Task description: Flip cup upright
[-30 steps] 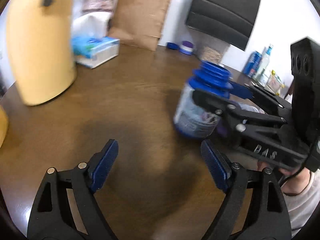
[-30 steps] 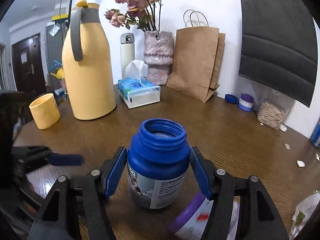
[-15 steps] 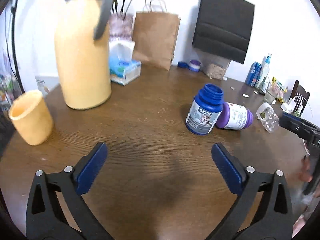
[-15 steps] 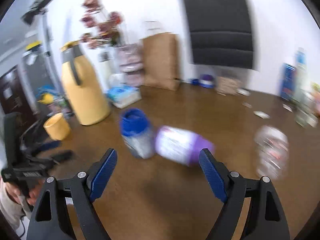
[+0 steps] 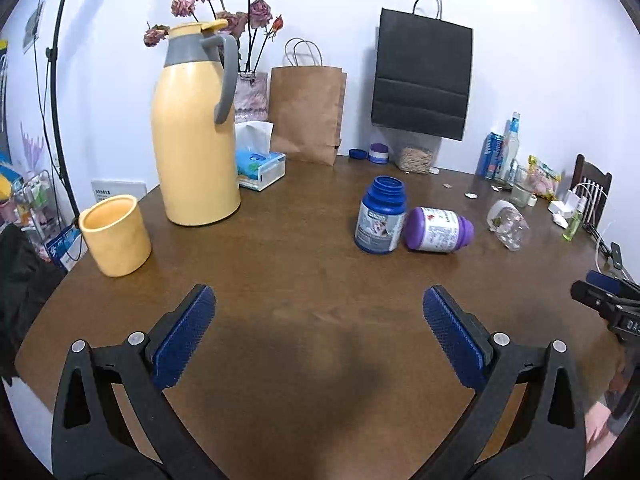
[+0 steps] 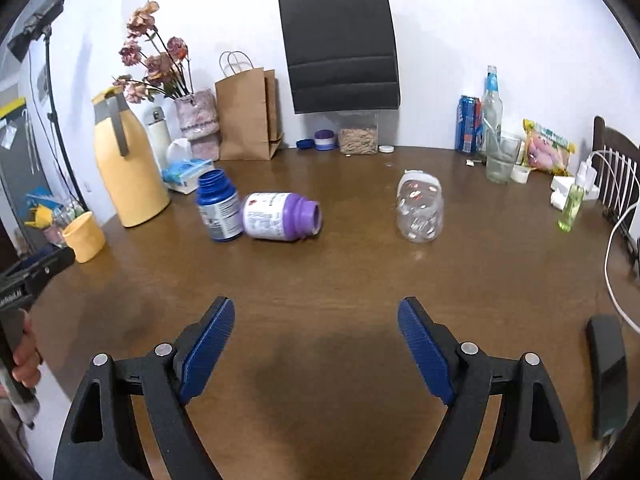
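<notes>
Blue jar [image 5: 380, 216] upright, label writing unreadable

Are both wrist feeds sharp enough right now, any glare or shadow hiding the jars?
Left wrist view: sharp, fisheye-bent edges, soft shadow on the table near the fingers. Right wrist view: sharp too, mild sheen beyond the clear jar; blue jar and purple jar unobscured.

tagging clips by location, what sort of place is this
Probably a home dining room: a wooden table holds a yellow thermos jug, a vase of dried roses, a tissue box and snacks.
</notes>
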